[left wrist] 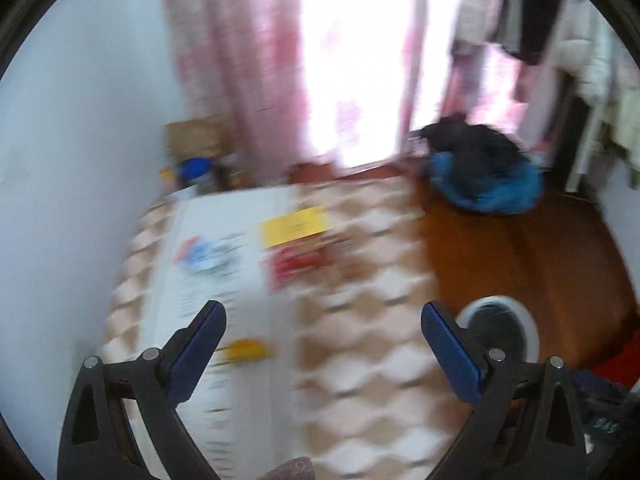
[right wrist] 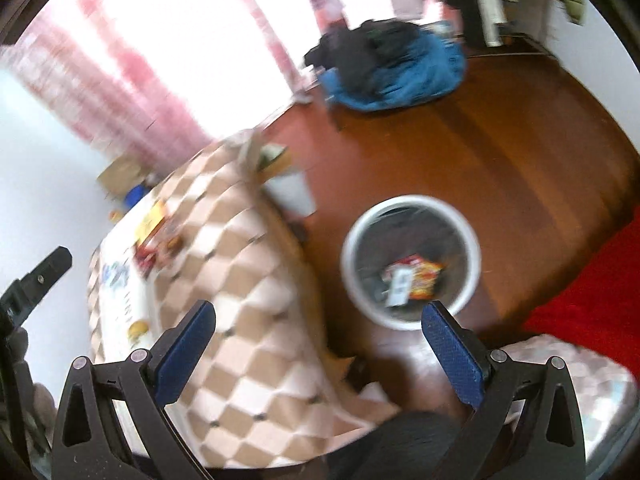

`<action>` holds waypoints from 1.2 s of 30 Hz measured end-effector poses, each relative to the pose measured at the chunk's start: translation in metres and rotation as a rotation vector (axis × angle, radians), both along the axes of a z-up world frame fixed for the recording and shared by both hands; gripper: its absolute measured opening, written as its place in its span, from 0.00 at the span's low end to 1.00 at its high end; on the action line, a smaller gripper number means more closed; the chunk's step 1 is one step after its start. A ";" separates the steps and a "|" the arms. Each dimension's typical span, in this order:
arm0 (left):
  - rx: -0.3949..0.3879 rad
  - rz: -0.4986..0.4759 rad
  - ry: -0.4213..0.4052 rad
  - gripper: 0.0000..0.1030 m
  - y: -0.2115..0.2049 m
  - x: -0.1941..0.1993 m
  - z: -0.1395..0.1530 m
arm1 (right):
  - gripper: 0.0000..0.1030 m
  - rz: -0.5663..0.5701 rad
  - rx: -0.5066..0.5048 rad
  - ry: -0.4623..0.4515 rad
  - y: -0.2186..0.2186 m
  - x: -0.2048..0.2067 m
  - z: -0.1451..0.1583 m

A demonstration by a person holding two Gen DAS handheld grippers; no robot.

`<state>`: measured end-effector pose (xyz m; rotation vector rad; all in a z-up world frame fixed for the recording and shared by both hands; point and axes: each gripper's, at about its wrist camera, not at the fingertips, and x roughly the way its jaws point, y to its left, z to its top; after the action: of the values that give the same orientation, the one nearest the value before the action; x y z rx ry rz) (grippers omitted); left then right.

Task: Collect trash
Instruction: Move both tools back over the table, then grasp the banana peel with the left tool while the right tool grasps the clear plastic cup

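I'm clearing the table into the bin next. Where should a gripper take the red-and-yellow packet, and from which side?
The packet lies flat on the table, so no face stands up to pinch. Probably best: come down from above with the open left gripper and close across its narrow width near an edge, where the thin wrapper can lift. Blur hides its exact outline.

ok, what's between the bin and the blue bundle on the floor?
Bare wood floor, in the right wrist view. Nothing lies on the stretch between the white bin and the blue-and-black bundle. Blur could hide something small.
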<state>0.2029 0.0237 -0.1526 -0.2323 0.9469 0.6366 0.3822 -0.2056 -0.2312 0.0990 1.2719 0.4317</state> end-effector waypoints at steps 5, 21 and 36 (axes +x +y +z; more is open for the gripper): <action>-0.049 0.162 0.199 0.97 0.065 -0.091 -0.081 | 0.97 0.171 0.054 0.101 0.094 -0.050 -0.046; -0.161 0.253 0.323 0.97 0.117 -0.169 -0.169 | 0.43 0.431 -0.102 0.105 0.258 -0.119 -0.130; 0.008 -0.407 0.442 0.96 0.089 -0.006 -0.169 | 0.43 0.296 -0.120 0.178 0.193 -0.056 -0.131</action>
<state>0.1968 0.1128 -0.3216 0.1174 1.3706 0.3163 0.3263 -0.0128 -0.3619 -0.1580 1.4914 0.6097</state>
